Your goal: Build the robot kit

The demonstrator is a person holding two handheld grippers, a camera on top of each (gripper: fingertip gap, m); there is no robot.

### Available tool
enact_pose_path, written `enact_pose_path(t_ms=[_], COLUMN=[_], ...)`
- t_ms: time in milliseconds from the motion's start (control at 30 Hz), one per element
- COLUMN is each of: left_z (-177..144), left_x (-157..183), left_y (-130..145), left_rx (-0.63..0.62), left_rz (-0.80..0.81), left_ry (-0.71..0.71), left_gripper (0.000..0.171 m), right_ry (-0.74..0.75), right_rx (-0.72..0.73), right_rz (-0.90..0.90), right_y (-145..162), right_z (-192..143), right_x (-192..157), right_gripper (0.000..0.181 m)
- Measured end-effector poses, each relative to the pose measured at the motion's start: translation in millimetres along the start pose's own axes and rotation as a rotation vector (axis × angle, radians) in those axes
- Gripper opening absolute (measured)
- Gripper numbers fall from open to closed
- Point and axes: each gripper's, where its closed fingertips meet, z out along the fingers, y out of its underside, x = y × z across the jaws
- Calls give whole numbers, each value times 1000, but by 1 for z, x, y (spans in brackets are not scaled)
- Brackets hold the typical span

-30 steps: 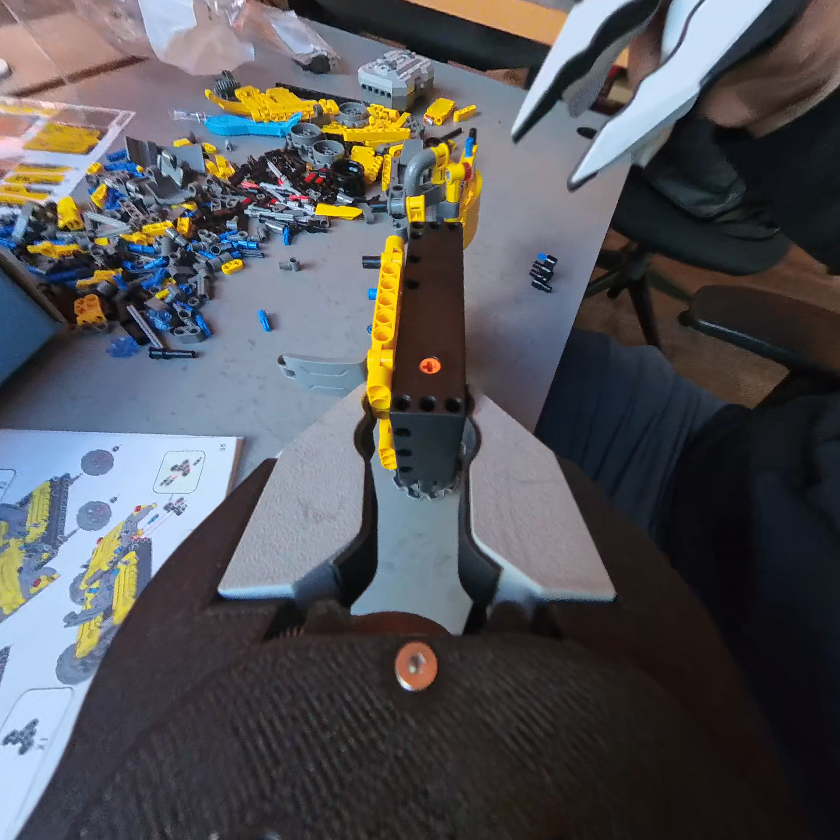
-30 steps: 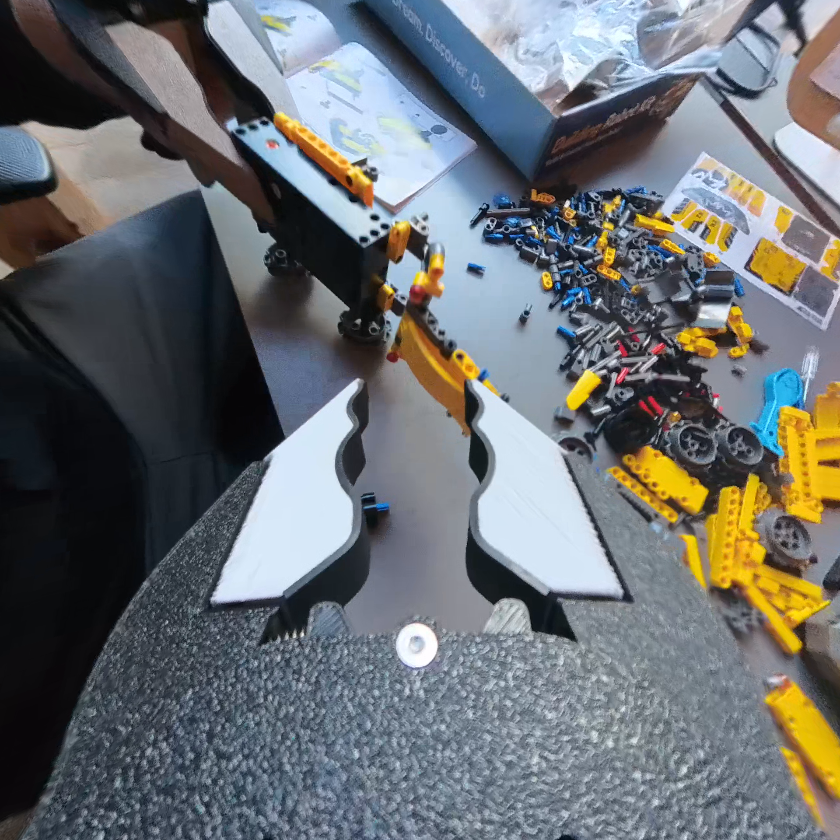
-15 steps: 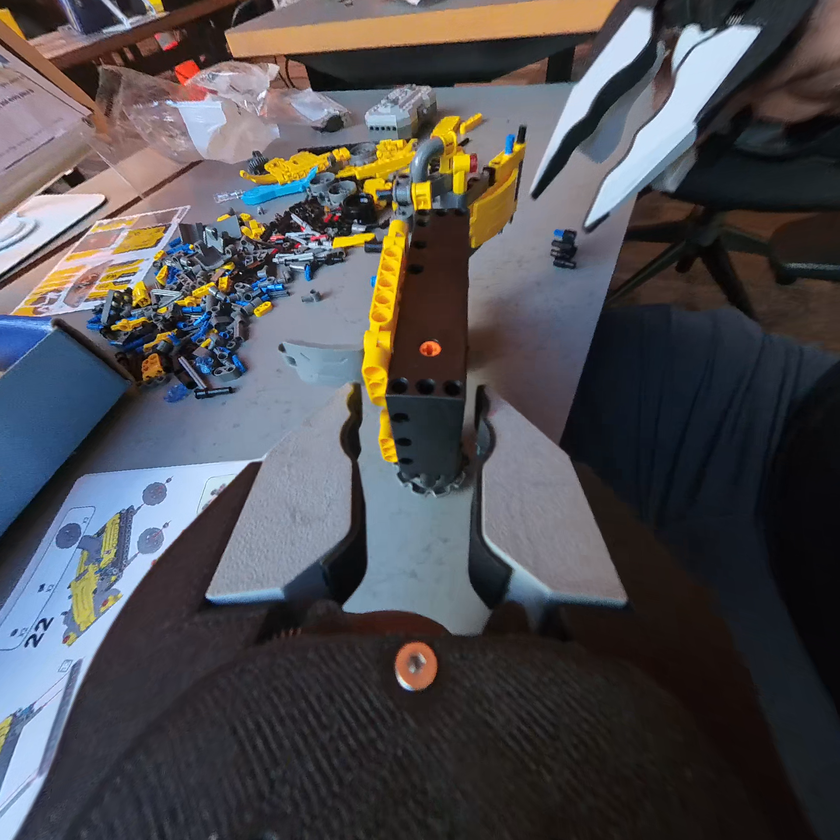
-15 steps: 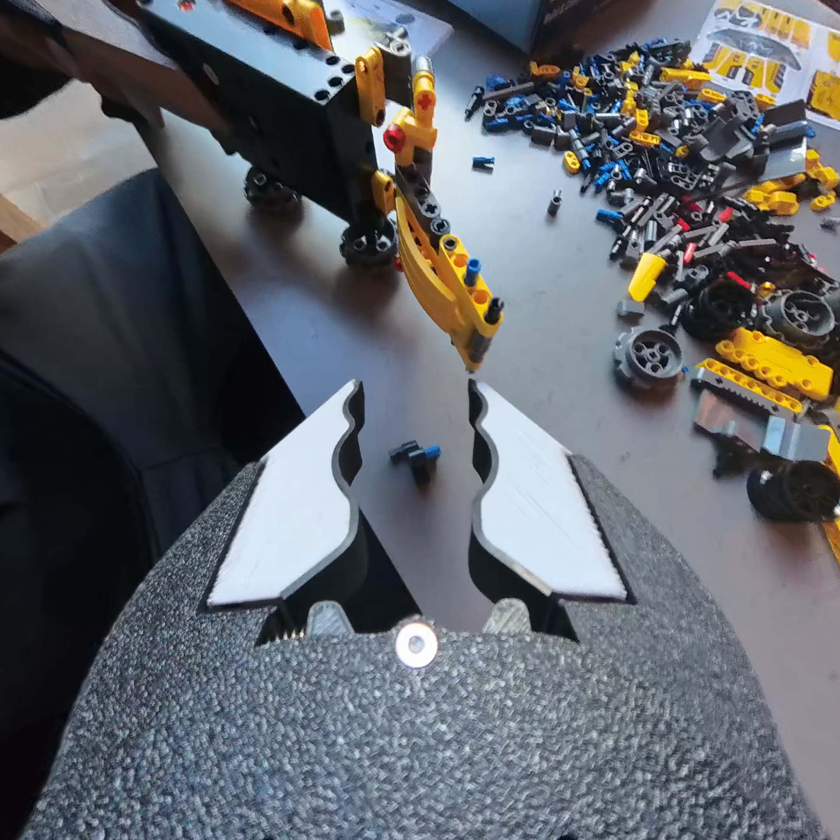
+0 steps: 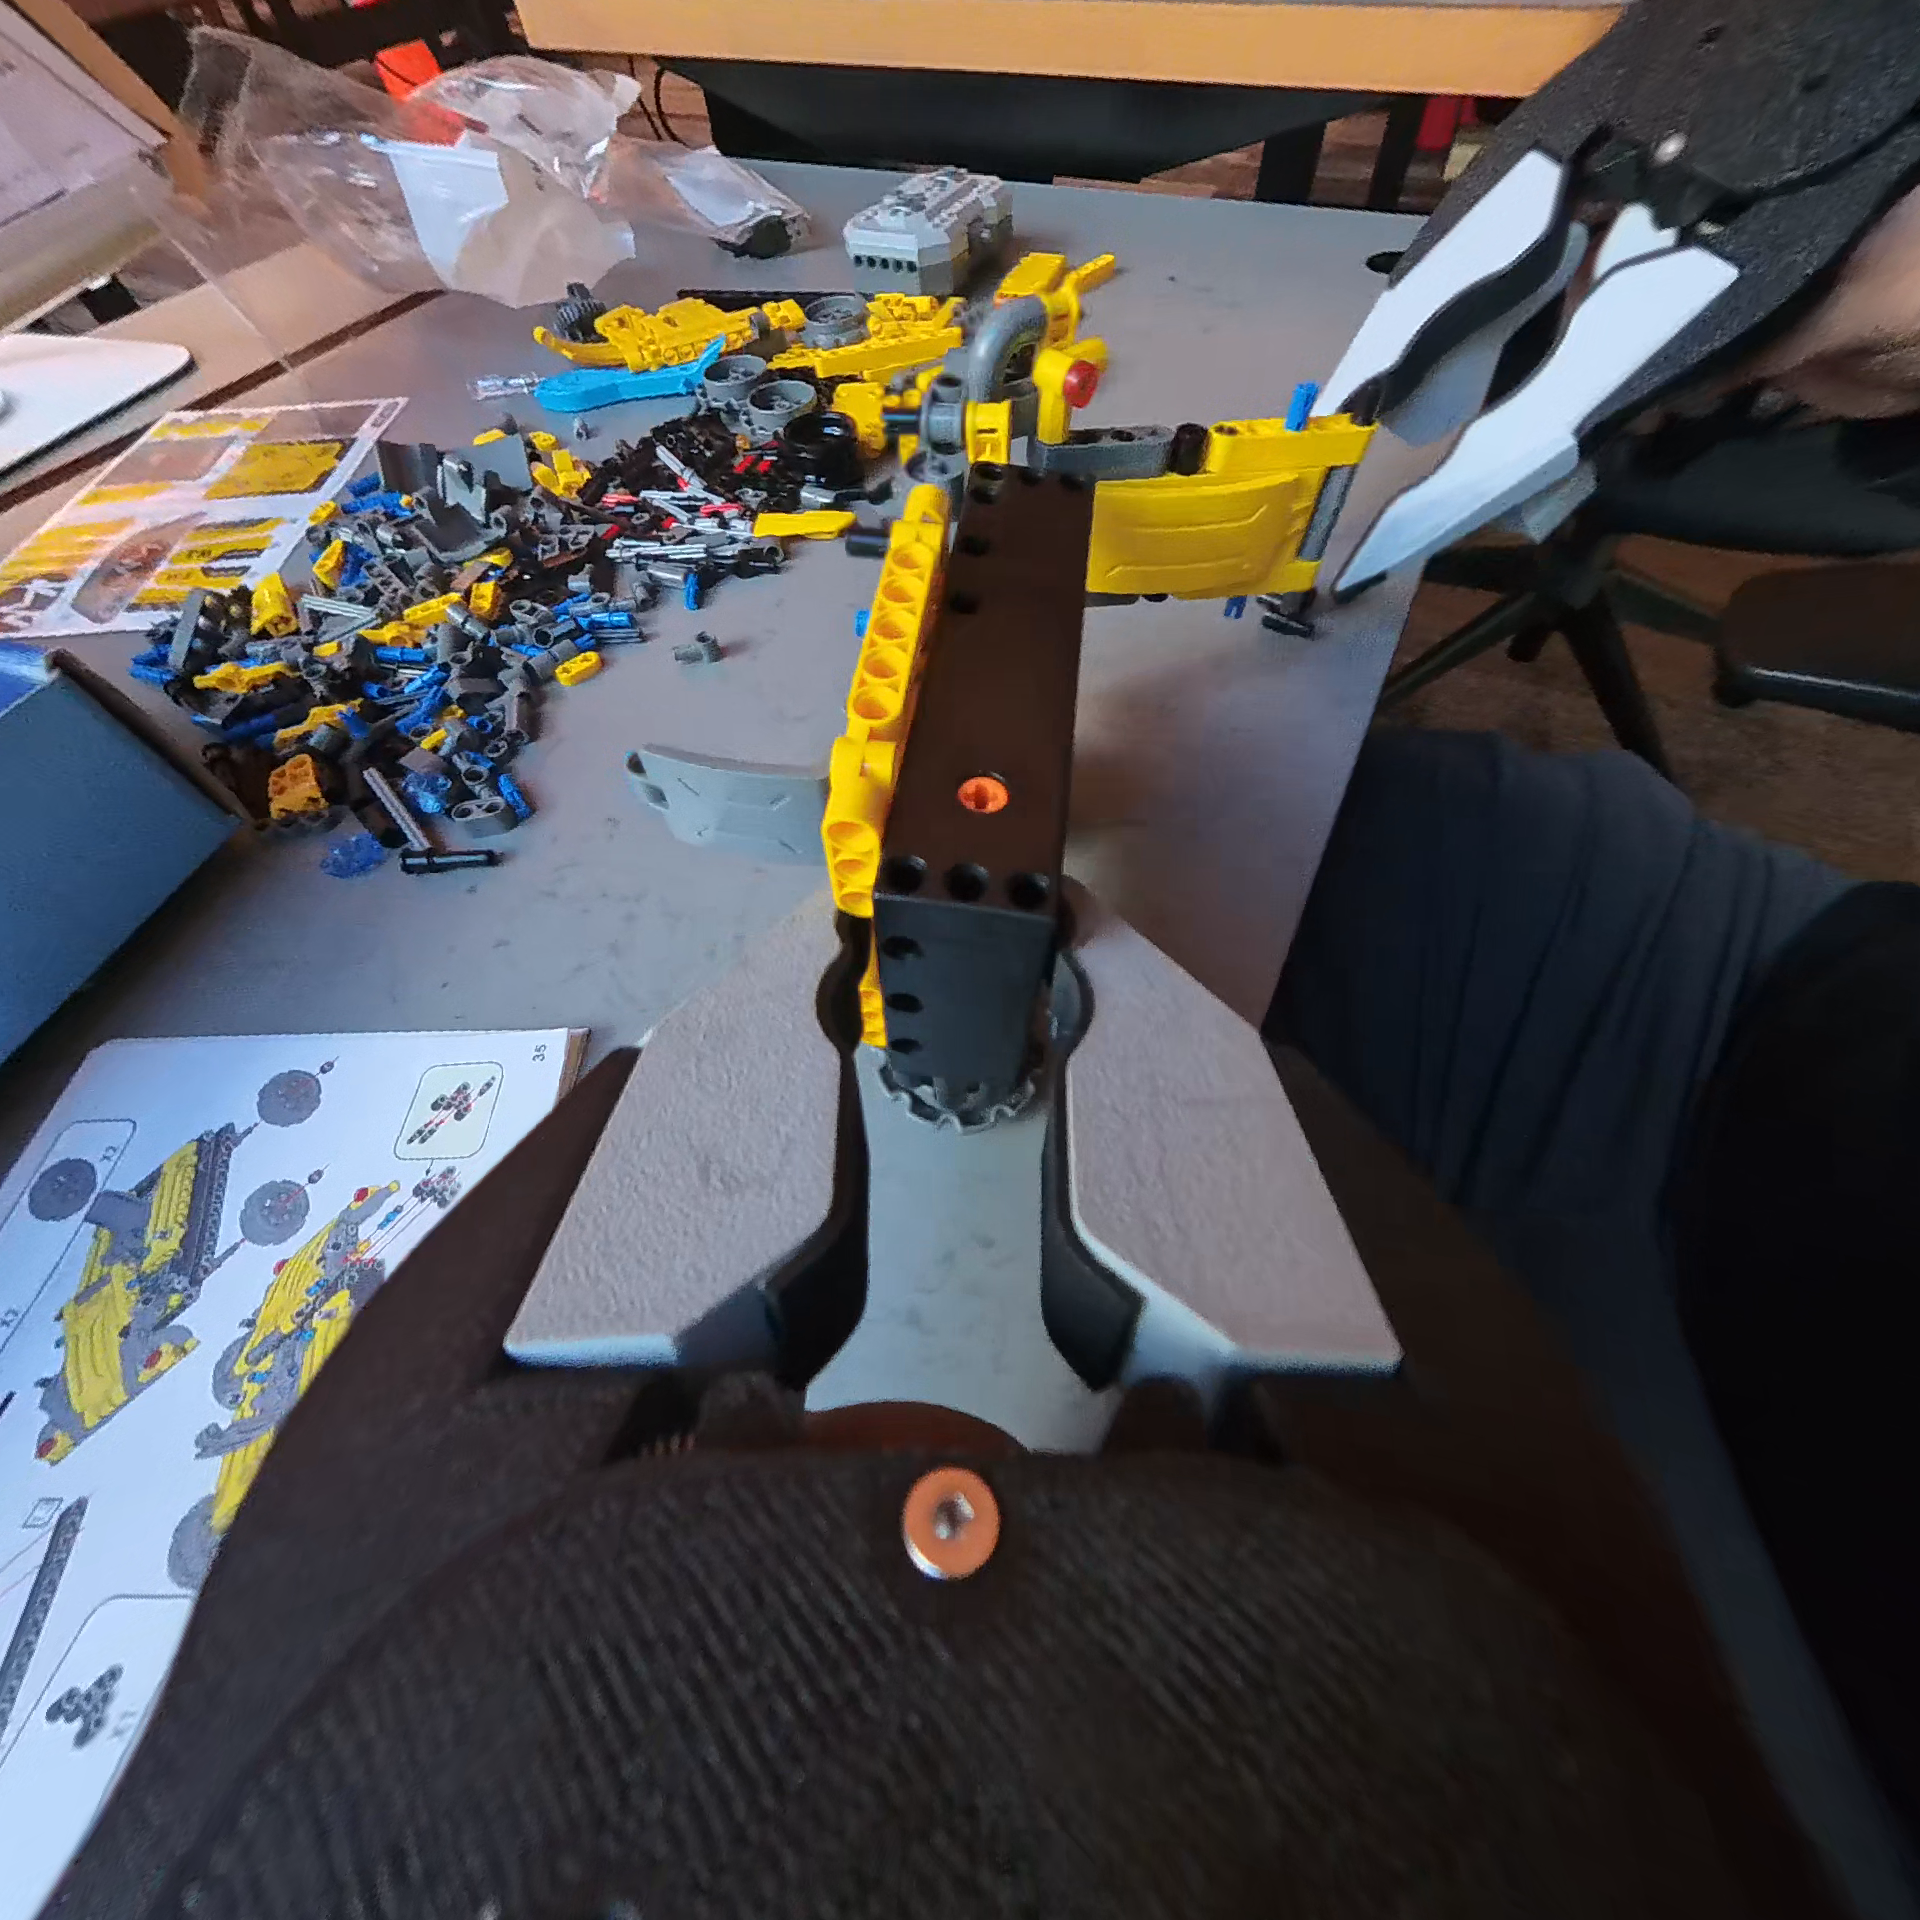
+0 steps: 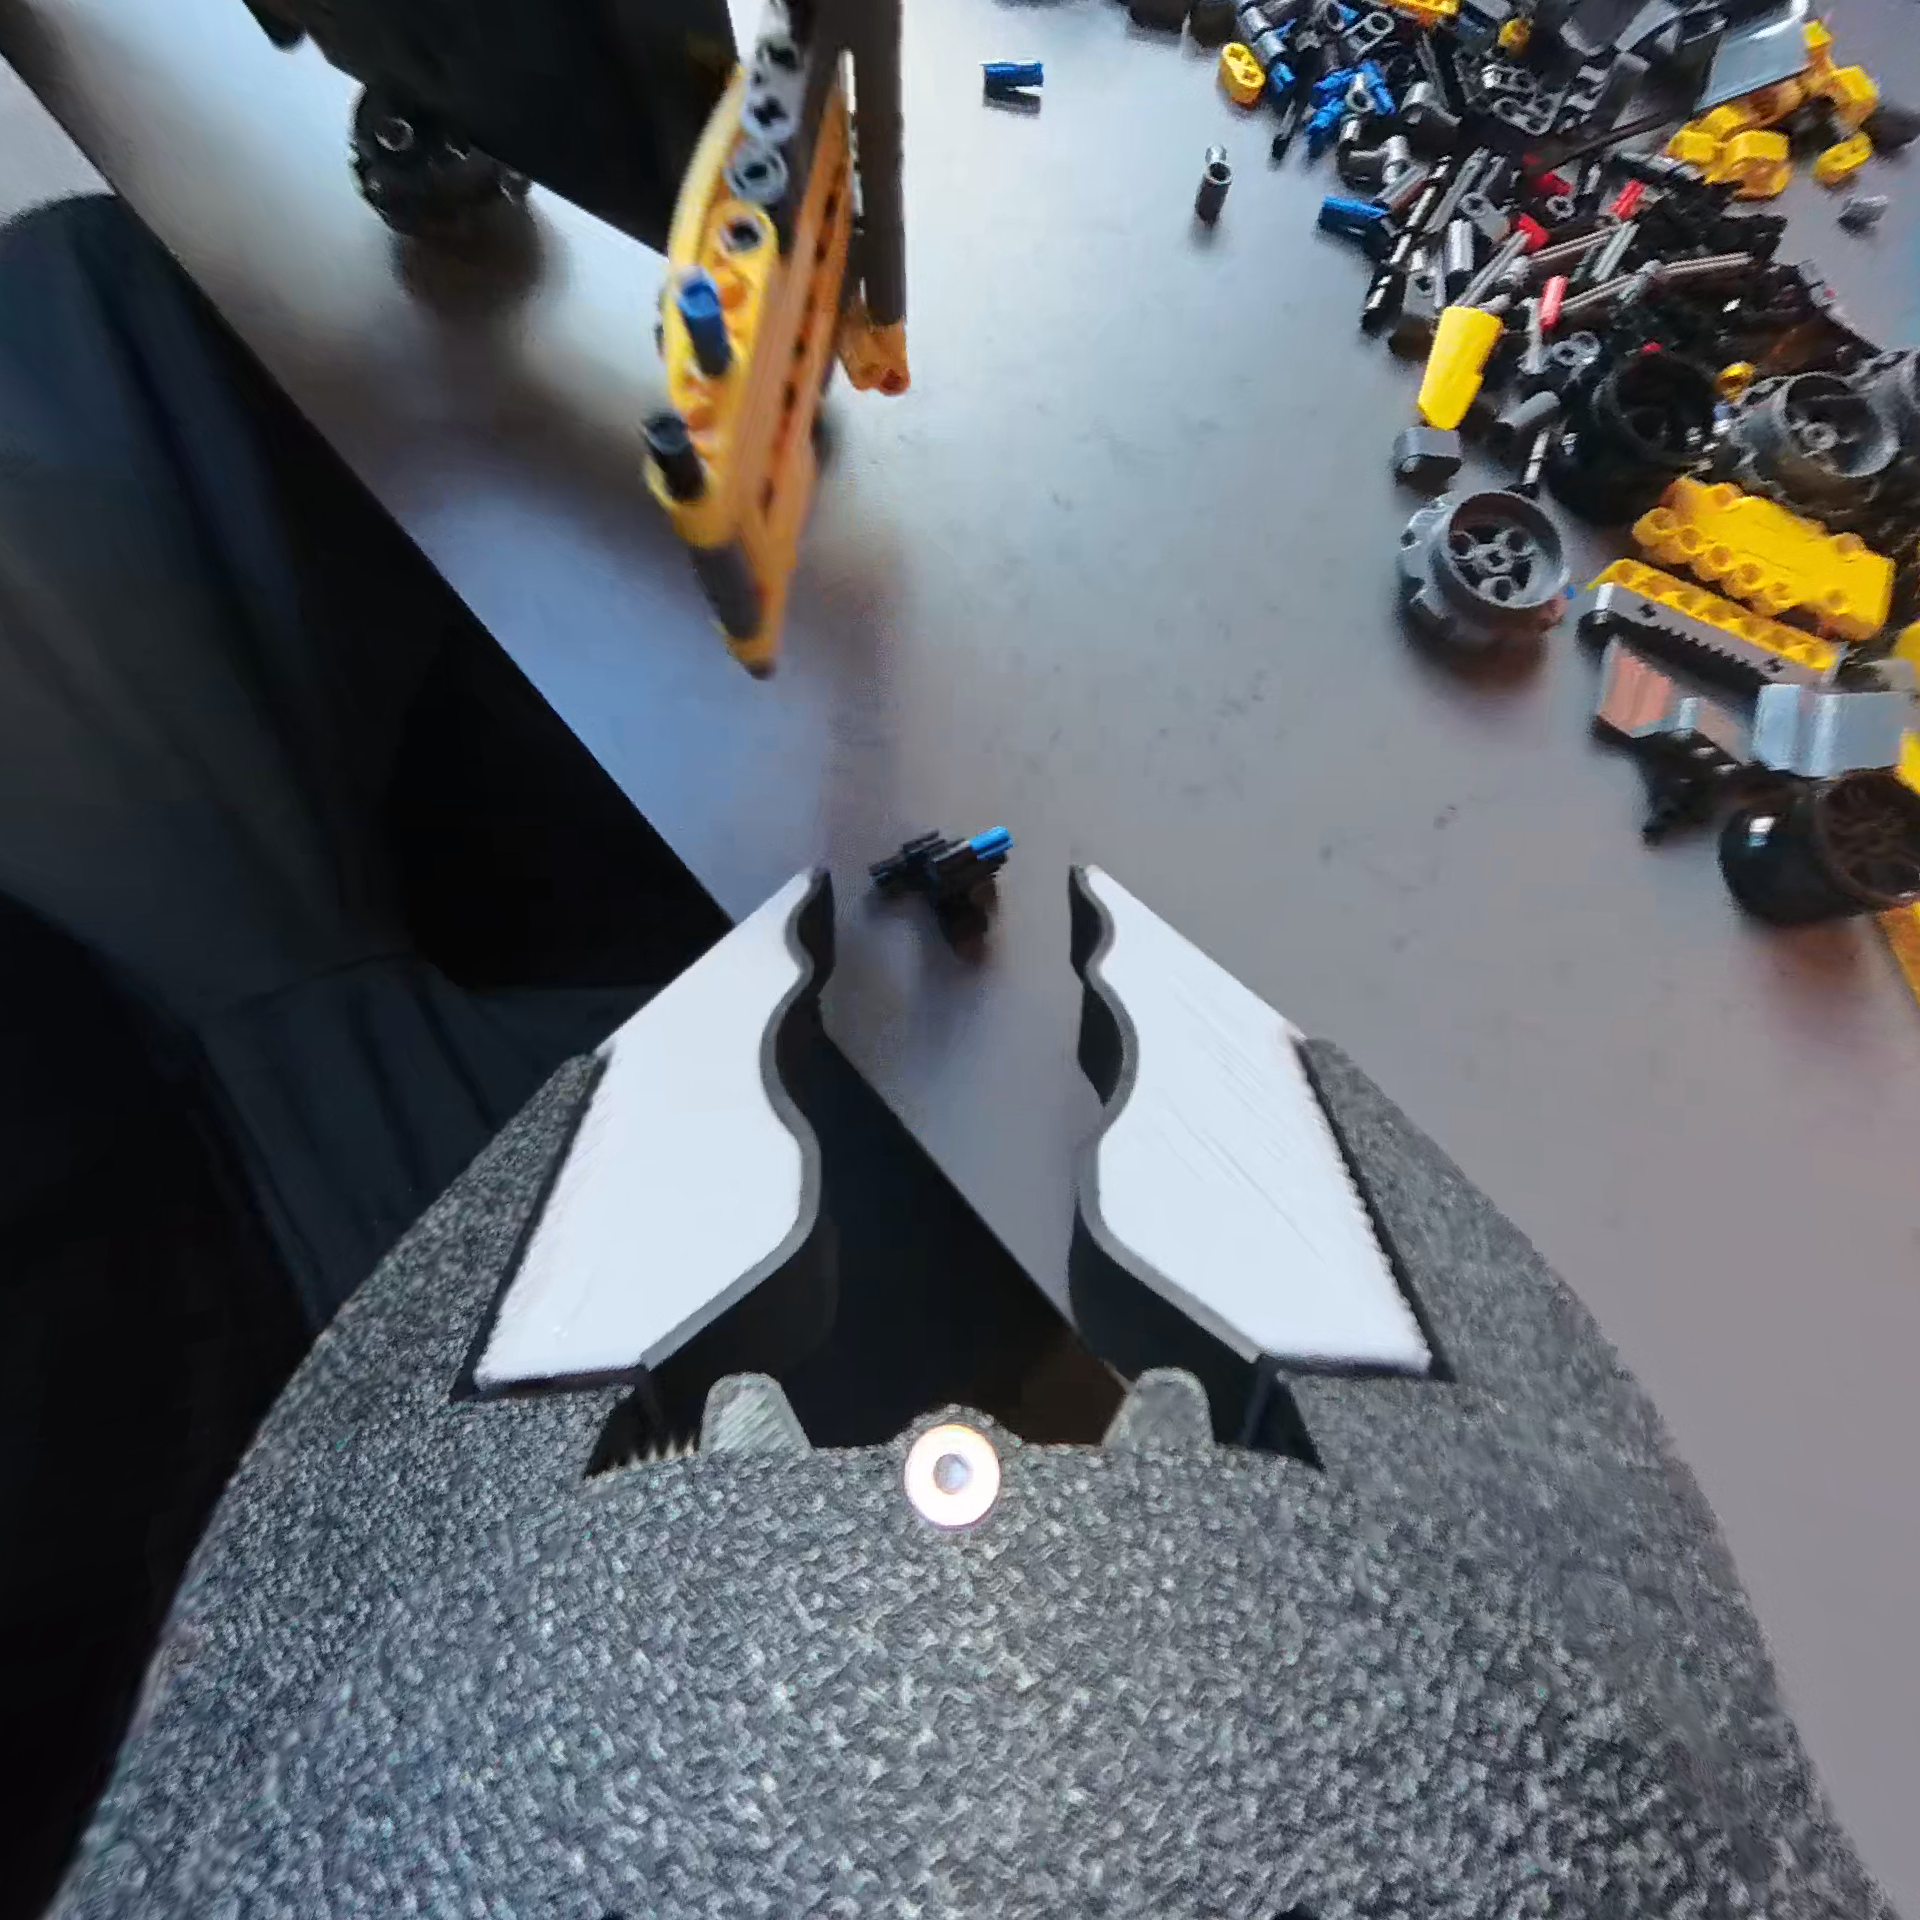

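My left gripper [image 5: 961,997] is clamped on the near end of a long black block [image 5: 1003,717], the body of a half-built toy vehicle, with one finger on each of its sides; a yellow beam with holes [image 5: 883,686] runs along its left side and a grey toothed wheel [image 5: 961,1107] shows under the end that I hold. At the far end of the body, ahead of my fingers and to the right, a yellow curved panel [image 5: 1205,530] sticks out sideways on a grey arm. My right gripper [image 6: 951,883] holds nothing: its fingers stand apart and it hangs low over the grey table [image 6: 1195,727], close to the near edge. Just in front of its tips, in line with the gap, lies a small black and blue connector piece [image 6: 951,868], not touched as far as I see. Farther ahead and a little to the left hangs the same yellow panel, seen here edge-on and blurred, so I cannot tell its pins exactly. To the right of these fingers lies the pile of loose parts [image 6: 1621,343] in yellow, black, blue and grey, with several wheels. An open instruction booklet [image 5: 208,1247] lies at the left of my left gripper. I judge the build to be only partly done: the body and one panel are joined, but many pieces are loose on the table and the small connector is not yet picked up.
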Motion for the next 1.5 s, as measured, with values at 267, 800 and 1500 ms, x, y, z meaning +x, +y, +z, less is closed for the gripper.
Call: enact_pose_path(t_ms=[267,800,1500], left_z=[8,13,14], left_x=[-5,1,0], left_y=[-5,-6,-6], left_rx=[4,39,90], left_rz=[-122,-118,-142], left_ry=[-162,-251,-257], left_gripper=[29,29,29], right_ry=[37,146,125], right_rx=[134,179,239], right_rz=[218,271,345], right_y=[-6,-1,-10], right_z=[-14,7,12], right_x=[2,11,12], right_gripper=[17,12,11])
